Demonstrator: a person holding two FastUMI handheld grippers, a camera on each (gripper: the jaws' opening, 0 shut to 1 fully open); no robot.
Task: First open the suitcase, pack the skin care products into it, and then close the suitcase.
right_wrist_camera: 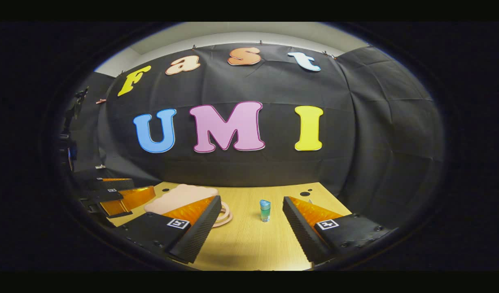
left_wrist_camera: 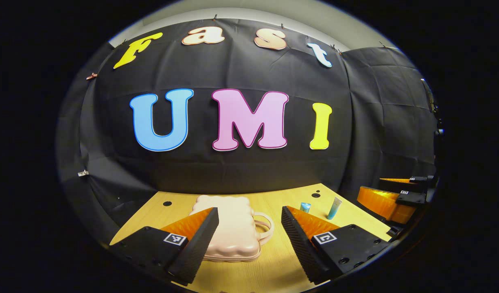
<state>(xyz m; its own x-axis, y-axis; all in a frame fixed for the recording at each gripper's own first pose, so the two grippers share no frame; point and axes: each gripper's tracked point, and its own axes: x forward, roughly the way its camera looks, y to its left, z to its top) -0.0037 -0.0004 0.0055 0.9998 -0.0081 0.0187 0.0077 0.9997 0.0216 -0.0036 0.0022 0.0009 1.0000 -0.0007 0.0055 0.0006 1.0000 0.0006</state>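
1. Jaws: the left gripper (left_wrist_camera: 249, 228) stands with its jaws wide apart, nothing between them; the right gripper (right_wrist_camera: 251, 221) likewise, jaws spread and empty

2. Task object: the case (left_wrist_camera: 233, 232), pale pink with a scalloped edge, lies flat and closed on the table (left_wrist_camera: 274, 268), its handle (left_wrist_camera: 265, 228) toward the middle of the table

3. Products, left gripper view: a short blue-capped tube (left_wrist_camera: 305, 207) and a taller tube (left_wrist_camera: 334, 208) stand upright near each other on the far right part of the table, apart from the case

4. Step in hand, as judged: the task is at its start. The lid is not yet raised and both products are outside, so opening comes first

5. Next move, as judged: the left gripper sits nearest the case and would need to find the lid's edge or a latch; no latch can be made out from here, so the opening side is uncertain, possibly the handle side

6. View differences: the left gripper view shows the whole lid of the case, and both tubes. The right gripper view has one tube (right_wrist_camera: 265, 210) dead ahead between its jaws, with the case (right_wrist_camera: 180, 195) partly hidden behind a finger

7. Each view catches the other gripper at its margin: the right gripper (left_wrist_camera: 396, 195) at the right edge, the left gripper (right_wrist_camera: 115, 195) at the left edge
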